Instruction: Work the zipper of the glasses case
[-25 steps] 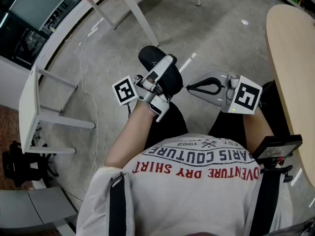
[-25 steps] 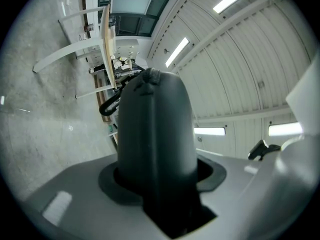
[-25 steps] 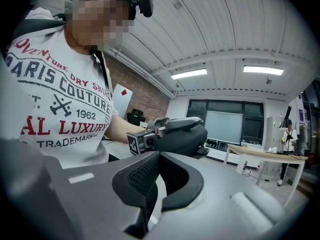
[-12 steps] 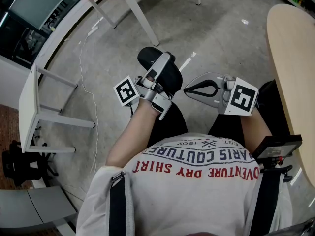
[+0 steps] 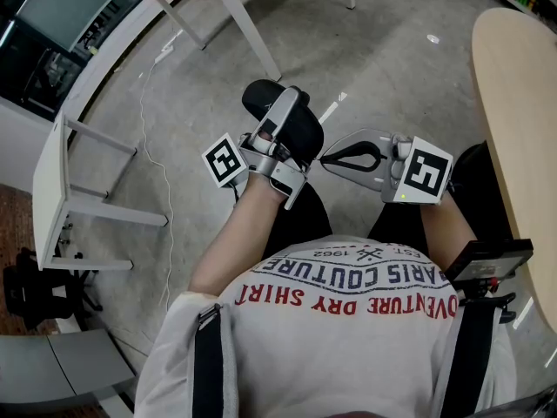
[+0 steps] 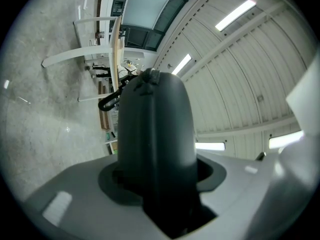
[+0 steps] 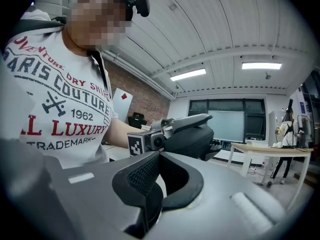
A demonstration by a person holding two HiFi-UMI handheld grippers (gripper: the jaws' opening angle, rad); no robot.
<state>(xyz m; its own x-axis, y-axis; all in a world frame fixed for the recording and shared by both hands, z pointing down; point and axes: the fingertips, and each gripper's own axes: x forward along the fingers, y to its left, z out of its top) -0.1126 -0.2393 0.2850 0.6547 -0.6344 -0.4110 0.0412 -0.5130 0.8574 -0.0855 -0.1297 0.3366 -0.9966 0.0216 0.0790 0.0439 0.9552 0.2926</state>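
Head view: the black glasses case (image 5: pixel 306 138) is up in the air over the person's lap, and the left gripper (image 5: pixel 285 103) has it clamped, one grey jaw lying along its top. The left marker cube (image 5: pixel 223 160) sits just beside the case on its near-left side. From the case's right comes the right gripper (image 5: pixel 326 158), jaws drawn together, tips right at the case's edge. Whether they pinch a zipper pull there is too small to tell. A wooden tabletop (image 5: pixel 522 103) curves well off to the right of the case, and a white table (image 5: pixel 57 177) stands well off to its left.

Left gripper view: the case (image 6: pixel 155 124) fills the middle, standing straight up out of the left gripper (image 6: pixel 160 179), whose black pads press in on both sides of it.

Right gripper view: the right gripper (image 7: pixel 159 154) shows its two ribbed pads meeting in a point with no gap. Just past that point is the case (image 7: pixel 197 139), with the left gripper (image 7: pixel 185 121) laid over its top. The person's printed shirt (image 7: pixel 55 99) is to the left of the case.
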